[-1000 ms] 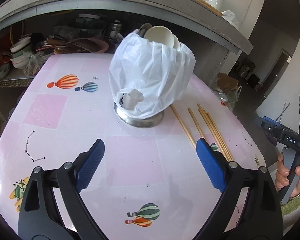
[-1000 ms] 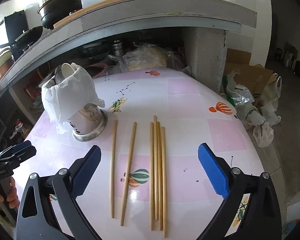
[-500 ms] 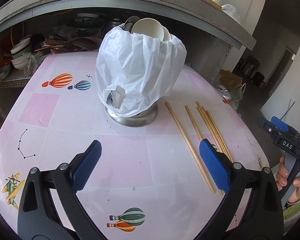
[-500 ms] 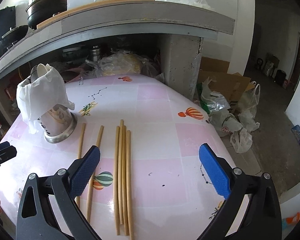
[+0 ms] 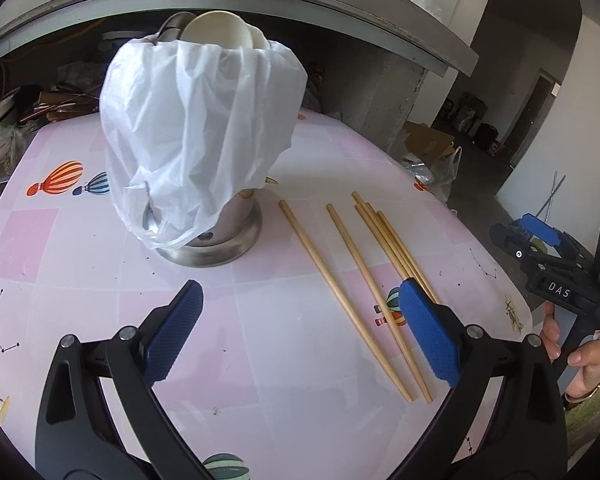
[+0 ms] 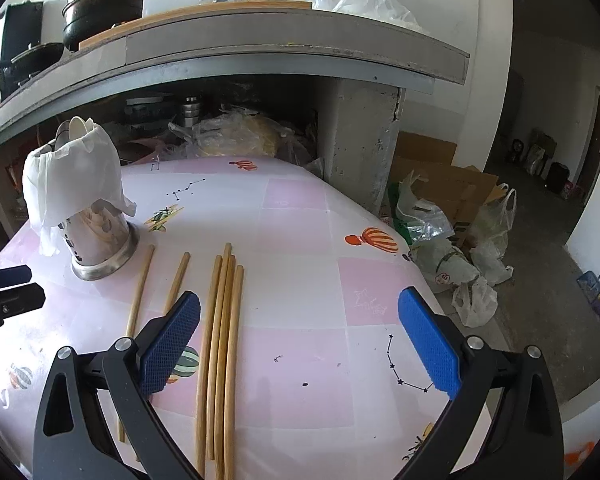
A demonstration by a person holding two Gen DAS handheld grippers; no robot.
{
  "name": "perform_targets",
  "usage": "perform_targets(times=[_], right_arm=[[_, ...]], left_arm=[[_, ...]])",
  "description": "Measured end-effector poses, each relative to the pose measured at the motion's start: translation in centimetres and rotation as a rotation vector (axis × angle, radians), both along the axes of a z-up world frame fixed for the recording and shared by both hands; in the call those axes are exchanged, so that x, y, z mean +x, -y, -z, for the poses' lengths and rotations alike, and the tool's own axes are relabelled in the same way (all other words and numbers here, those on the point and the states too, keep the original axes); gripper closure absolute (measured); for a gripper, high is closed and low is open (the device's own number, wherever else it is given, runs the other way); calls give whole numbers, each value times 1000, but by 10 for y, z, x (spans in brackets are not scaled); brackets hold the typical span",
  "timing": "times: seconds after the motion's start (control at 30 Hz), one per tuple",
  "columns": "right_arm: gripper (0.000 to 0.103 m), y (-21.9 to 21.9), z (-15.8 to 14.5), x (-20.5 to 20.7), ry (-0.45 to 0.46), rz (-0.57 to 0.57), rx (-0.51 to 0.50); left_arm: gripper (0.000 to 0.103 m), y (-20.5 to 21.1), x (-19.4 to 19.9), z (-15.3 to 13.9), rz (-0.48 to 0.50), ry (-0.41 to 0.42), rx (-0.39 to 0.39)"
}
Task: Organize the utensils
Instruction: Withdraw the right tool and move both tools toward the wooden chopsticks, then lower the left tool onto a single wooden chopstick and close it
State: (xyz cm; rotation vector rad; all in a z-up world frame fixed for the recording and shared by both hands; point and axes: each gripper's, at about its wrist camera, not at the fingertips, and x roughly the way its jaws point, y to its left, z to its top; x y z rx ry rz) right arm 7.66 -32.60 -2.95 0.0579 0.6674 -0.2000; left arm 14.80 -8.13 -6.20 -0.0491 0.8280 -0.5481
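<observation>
Several wooden chopsticks point(image 5: 340, 280) point(image 6: 220, 332) lie side by side on the pink table point(image 5: 280, 360) point(image 6: 320, 260). To their left stands a steel utensil holder point(image 5: 212, 240) point(image 6: 100, 248) draped in a white plastic bag point(image 5: 196, 120) point(image 6: 72, 176), with spoons poking out on top. My left gripper point(image 5: 296, 332) hovers open over the table in front of the holder, its right pad above the chopsticks, nothing between the pads. My right gripper point(image 6: 300, 344) is open above the chopsticks' near ends, empty. In the left wrist view the right gripper point(image 5: 548, 256) shows at the far right, held by a hand point(image 5: 580, 356).
A concrete counter point(image 6: 260, 56) overhangs the table's far side, with pots and bottles on top and clutter beneath. Plastic bags and cardboard point(image 6: 452, 216) lie on the floor past the table's right edge.
The left gripper came closer to the holder and chopsticks, which now look larger. The right gripper's view swung, so the chopsticks sit left of centre between its pads.
</observation>
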Motion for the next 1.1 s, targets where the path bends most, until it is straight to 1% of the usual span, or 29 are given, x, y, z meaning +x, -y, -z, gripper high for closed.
perform_targets(times=[0.07,0.17,0.23,0.33,0.43,0.57,0.6,0.63,0.7,0.73,0.77,0.8,0.83,0.9,0.93,1.0,1.1], right_arm=[[7,1,5,0,-4,-6,36],[7,0,11,0,-2,-33,73],[7,0,13,-1,-4,-45,79],[7,3,17,0,-14,-64,127],[7,6,23,2,-38,-89,174],[7,4,29,2,-64,-148,216],[7,3,30,2,-66,-162,230],[11,2,30,2,-68,-174,241],[17,0,30,2,-75,-188,253],[23,-1,31,2,-80,-191,257],[28,-1,32,2,-85,-193,261],[30,-1,32,2,-90,-192,267],[34,-1,34,2,-96,-190,279],[38,2,36,3,-104,-186,299],[38,3,37,3,-108,-181,307],[38,5,39,3,-117,-172,318],[38,6,40,4,-126,-167,325]], left_arm=[[8,8,4,6,9,-6,35],[8,16,7,11,13,-6,51],[8,23,7,14,15,8,88],[8,32,8,19,12,12,132],[8,38,9,24,25,0,139],[9,48,9,27,31,15,169],[10,51,9,27,35,21,174],[13,55,9,28,40,30,180],[30,62,10,29,47,38,202],[33,66,12,31,51,35,216],[39,69,14,33,58,30,225],[45,73,15,35,65,25,231],[47,76,17,37,69,19,238],[57,82,20,40,84,12,247],[58,86,21,41,90,10,254],[68,93,24,46,98,4,277],[77,98,28,54,99,-17,301]])
